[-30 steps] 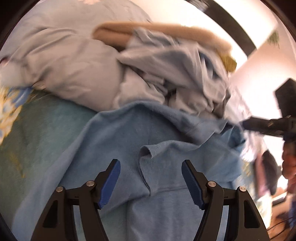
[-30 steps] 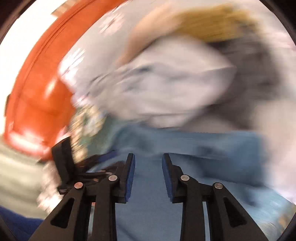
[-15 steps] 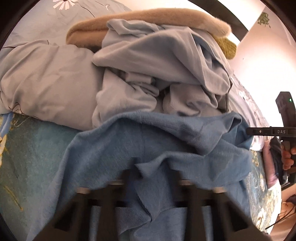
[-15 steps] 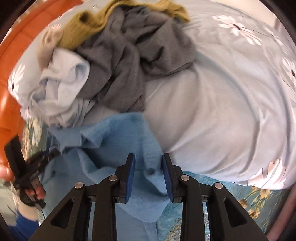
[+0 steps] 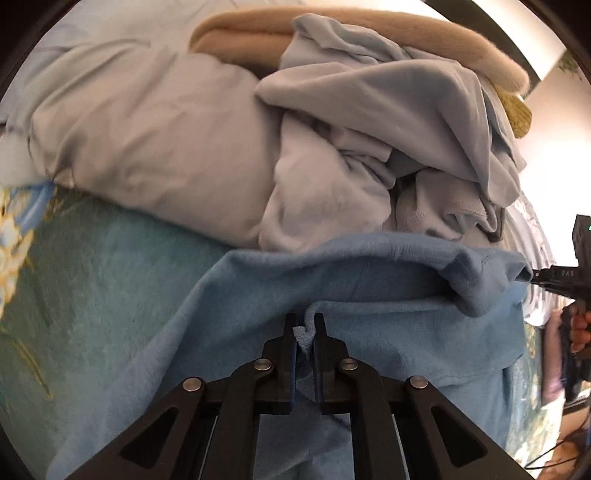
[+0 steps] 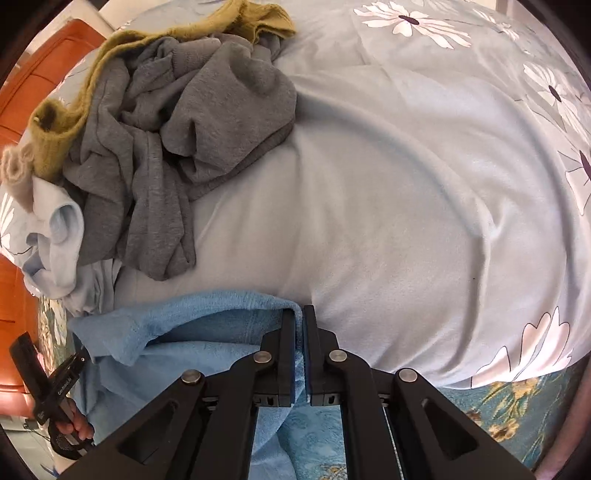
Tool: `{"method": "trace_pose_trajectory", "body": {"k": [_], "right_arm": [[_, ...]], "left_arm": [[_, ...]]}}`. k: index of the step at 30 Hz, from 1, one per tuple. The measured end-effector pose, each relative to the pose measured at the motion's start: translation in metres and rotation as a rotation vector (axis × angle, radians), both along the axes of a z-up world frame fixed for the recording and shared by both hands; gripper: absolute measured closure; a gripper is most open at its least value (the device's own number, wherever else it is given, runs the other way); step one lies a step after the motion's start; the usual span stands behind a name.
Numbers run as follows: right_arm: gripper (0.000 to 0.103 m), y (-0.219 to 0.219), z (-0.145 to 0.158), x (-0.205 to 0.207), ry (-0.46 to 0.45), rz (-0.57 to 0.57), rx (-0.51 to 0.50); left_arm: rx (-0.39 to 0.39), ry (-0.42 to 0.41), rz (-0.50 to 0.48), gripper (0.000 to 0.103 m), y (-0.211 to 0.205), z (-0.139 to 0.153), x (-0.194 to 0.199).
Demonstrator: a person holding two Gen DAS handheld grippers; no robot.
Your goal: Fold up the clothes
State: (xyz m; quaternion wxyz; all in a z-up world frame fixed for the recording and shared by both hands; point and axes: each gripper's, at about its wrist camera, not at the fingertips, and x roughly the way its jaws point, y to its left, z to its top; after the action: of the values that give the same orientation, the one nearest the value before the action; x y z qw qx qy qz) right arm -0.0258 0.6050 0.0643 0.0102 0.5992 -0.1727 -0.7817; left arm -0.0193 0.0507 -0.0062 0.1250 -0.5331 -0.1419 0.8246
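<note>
Blue fleece garment (image 5: 388, 332) lies spread on the teal floral bedsheet (image 5: 110, 295), just in front of the pale grey-blue duvet (image 6: 369, 203).

Your left claw (image 5: 305, 334) is clenched on a small raised fold of that blue fleece near its middle; fabric shows pinched between the blue pads. Your right claw (image 6: 299, 325) is clamped at the garment's far edge, where the fleece meets the duvet; the fingers are nearly together with a thin bit of fabric edge at the left pad. In the left wrist view the right claw shows at the right edge, its tips at the garment's corner, and the cloth runs as a taut ridge between both grips.

Behind the garment there's a heap of unfolded clothes on the duvet: a light blue crumpled top (image 5: 388, 129), a dark grey knit sweater (image 6: 177, 140), a mustard-yellow knit piece (image 6: 110, 55) and a beige fuzzy piece (image 5: 369, 26). Orange wooden furniture (image 6: 22, 110) sits at the left of the right wrist view.
</note>
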Motion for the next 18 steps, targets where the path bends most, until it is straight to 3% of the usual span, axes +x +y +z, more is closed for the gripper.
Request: {"method": "trace_pose_trajectory", "body": {"k": [2,4,5,6,9,11,15,18], "right_arm": [[0.095,0.000,0.006,0.006,0.015,0.016,0.000],[0.077,0.000,0.020,0.016,0.057,0.024,0.036],[0.068,0.000,0.027,0.023,0.082,0.025,0.049],[0.066,-0.001,0.034,0.031,0.102,0.026,0.053],[0.065,-0.003,0.050,0.053,0.149,0.030,0.064],[0.065,-0.008,0.050,0.062,0.124,0.033,0.064],[0.065,-0.019,0.047,0.076,0.065,0.034,0.050],[0.065,-0.026,0.041,0.089,0.027,0.023,0.009]], "left_arm": [[0.024,-0.014,0.008,0.081,-0.014,0.005,0.013],[0.023,-0.001,0.048,0.062,-0.029,0.015,0.031],[0.016,0.007,0.078,0.059,-0.040,0.020,0.043],[0.008,0.013,0.110,0.055,-0.050,0.025,0.055],[-0.072,0.003,0.232,0.052,-0.089,0.036,0.102],[-0.154,-0.025,0.282,0.052,-0.112,0.038,0.134],[-0.254,-0.104,0.277,0.050,-0.159,0.021,0.188],[-0.303,-0.115,0.216,0.050,-0.153,0.009,0.194]]}}
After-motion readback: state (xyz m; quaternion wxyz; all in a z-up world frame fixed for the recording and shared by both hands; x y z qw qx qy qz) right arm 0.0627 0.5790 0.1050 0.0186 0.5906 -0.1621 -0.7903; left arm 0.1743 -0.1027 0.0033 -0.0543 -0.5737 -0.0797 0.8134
